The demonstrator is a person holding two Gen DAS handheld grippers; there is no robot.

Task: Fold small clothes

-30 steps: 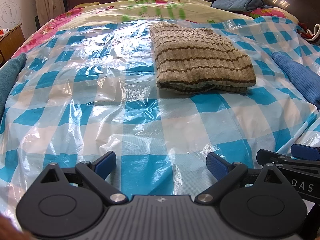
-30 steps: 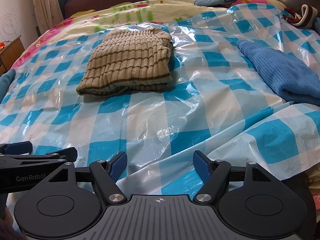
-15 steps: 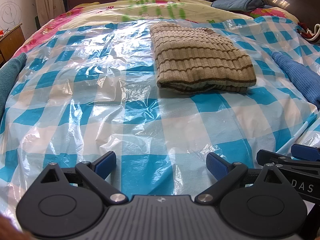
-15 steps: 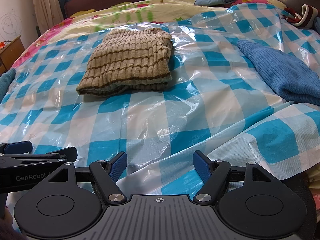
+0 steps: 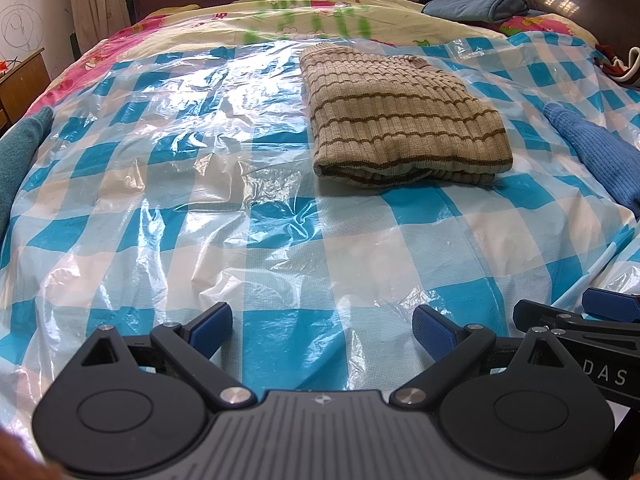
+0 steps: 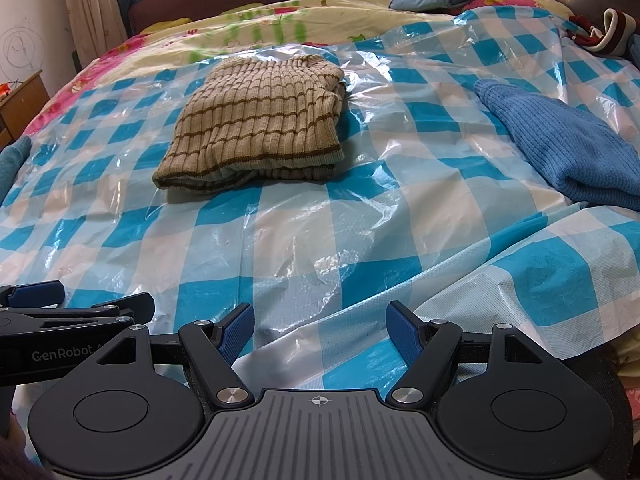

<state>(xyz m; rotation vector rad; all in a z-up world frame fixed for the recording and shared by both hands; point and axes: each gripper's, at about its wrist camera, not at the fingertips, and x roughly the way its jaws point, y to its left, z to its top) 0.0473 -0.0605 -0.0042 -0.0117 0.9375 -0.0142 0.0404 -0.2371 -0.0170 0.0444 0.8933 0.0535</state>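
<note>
Nothing has changed over the last second: both views match the earlier ones, sweater and tools in the same places. I read that as a pause between garments, not a step in progress.

Left tool (image 5: pixel 322 322): jaws spread wide, nothing between them, hovering low over the near edge of the bed (image 5: pixel 280 12). Right tool (image 6: pixel 320 330): likewise spread and empty, just beside the left one at the same near edge. Each tool shows at the margin of the other's view.

Striped sweater (image 6: pixel 256 124): already folded into a compact rectangle, lying flat on the checked sheet (image 5: pixel 160 208) towards the far middle of the bed. Layered edges face the near side; stack looks tidy, nothing trailing. Well apart from both tools.

Blue knit (image 6: pixel 560 148): bunched loosely by the right edge of the bed, not folded. Nearer the right tool than the left, though not within its jaws' reach as they stand.

Judgement: the sweater looks done. The blue knit is the likely next piece; it would need dragging to the open middle of the sheet and spreading flat first. The plastic sheet is wrinkled and slick-looking, so it may ride up with the cloth when a tool pinches low.

Other cloth sits at the left edge and far right corner; too little shows to tell its state.
</note>
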